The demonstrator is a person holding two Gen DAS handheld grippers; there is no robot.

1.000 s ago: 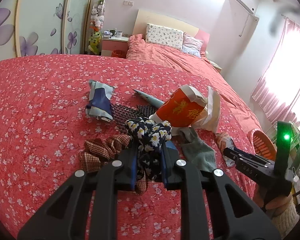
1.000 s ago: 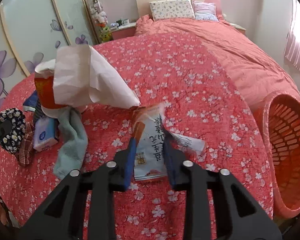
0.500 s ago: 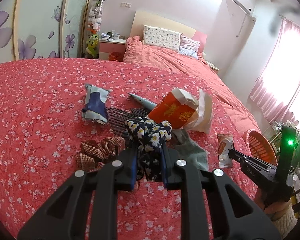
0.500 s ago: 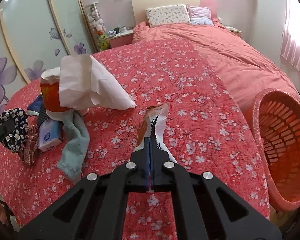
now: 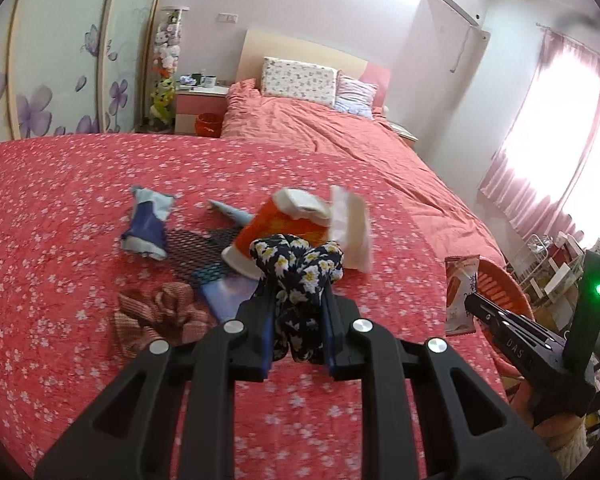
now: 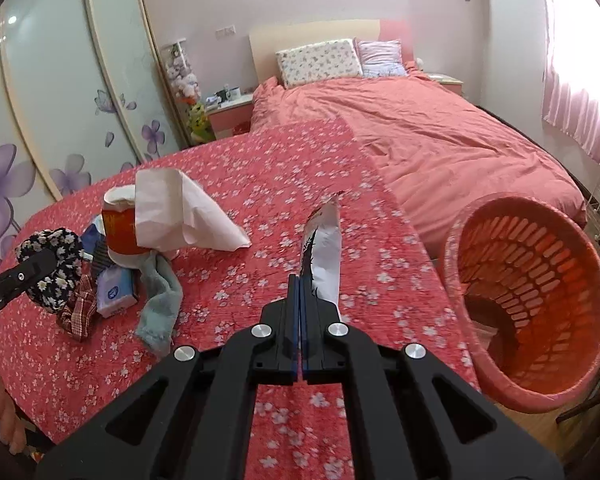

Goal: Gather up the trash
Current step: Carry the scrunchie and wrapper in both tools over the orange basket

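Note:
My left gripper (image 5: 298, 298) is shut on a dark floral scrunchie (image 5: 296, 264), held above the red flowered bedspread; it also shows in the right wrist view (image 6: 50, 268). My right gripper (image 6: 301, 284) is shut on a snack wrapper (image 6: 324, 252), lifted off the bed and standing on edge; the wrapper also shows in the left wrist view (image 5: 460, 292). An orange mesh basket (image 6: 532, 300) stands on the floor at the bed's right edge. An orange paper cup (image 6: 118, 232) with a white tissue (image 6: 180, 216) lies on the bed.
On the bedspread lie a plaid scrunchie (image 5: 156, 316), a blue tissue pack (image 6: 114, 292), a grey-green sock (image 6: 160, 304), a blue pouch (image 5: 146, 226) and black mesh (image 5: 198, 248). A second bed with pillows (image 6: 320, 60), a nightstand and a wardrobe stand behind.
My right gripper closed on the snack wrapper and lifted it off the bed toward the basket side. My left gripper rose with the floral scrunchie.

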